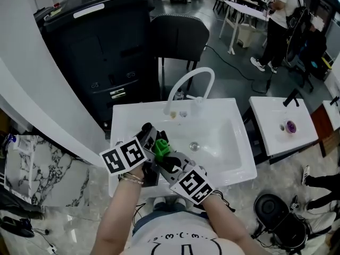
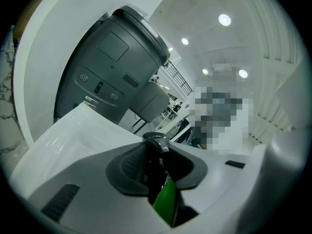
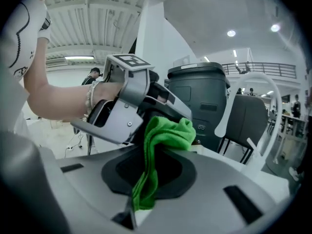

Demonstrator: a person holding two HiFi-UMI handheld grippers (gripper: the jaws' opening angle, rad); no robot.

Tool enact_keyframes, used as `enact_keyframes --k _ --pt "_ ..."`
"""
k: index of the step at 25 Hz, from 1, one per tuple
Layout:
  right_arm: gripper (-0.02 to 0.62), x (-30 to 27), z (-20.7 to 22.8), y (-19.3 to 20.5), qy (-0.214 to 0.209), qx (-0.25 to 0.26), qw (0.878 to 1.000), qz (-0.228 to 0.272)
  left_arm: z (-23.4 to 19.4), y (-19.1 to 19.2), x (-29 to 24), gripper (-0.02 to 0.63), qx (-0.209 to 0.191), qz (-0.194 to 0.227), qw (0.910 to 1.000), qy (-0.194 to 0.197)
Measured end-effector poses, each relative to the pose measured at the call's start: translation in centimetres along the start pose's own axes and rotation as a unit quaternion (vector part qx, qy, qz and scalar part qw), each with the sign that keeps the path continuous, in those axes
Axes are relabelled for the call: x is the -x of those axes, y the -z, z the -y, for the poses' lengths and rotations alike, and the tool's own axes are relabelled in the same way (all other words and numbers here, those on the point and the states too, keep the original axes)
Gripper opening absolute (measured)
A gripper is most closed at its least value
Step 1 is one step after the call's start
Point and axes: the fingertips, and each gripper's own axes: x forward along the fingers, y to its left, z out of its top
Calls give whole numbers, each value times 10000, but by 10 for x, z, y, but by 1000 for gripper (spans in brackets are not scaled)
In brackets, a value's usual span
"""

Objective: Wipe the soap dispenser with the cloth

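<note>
Over the white sink (image 1: 229, 142), the left hand-held gripper (image 1: 150, 137) clamps a dark, chrome-topped soap dispenser (image 2: 156, 140). The right hand-held gripper (image 1: 166, 161) pinches a crumpled bright-green cloth (image 3: 168, 133) beside it.

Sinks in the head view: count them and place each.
3: near sink at centre, second sink to its right, seemingly a third sink cut off at the right edge.

Soap dispenser (image 2: 156, 140) body mostly hidden between left tongs (image 2: 159, 160)

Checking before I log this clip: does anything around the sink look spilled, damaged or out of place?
Nothing stands out. No spill shows in the white sink; the left gripper holds the soap dispenser, the right gripper the green cloth.
</note>
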Motion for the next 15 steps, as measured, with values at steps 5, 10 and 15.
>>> enact_keyframes --k 5,10,15 --pt "49 3 6 9 158 -92 9997 -184 -1 1 1 97 14 -23 10000 15" --pt "49 12 21 27 517 -278 9973 -445 0 -2 0 97 -25 16 10000 63" --pt "49 35 55 48 1175 -779 9884 -569 1 -8 1 97 -122 93 9999 70"
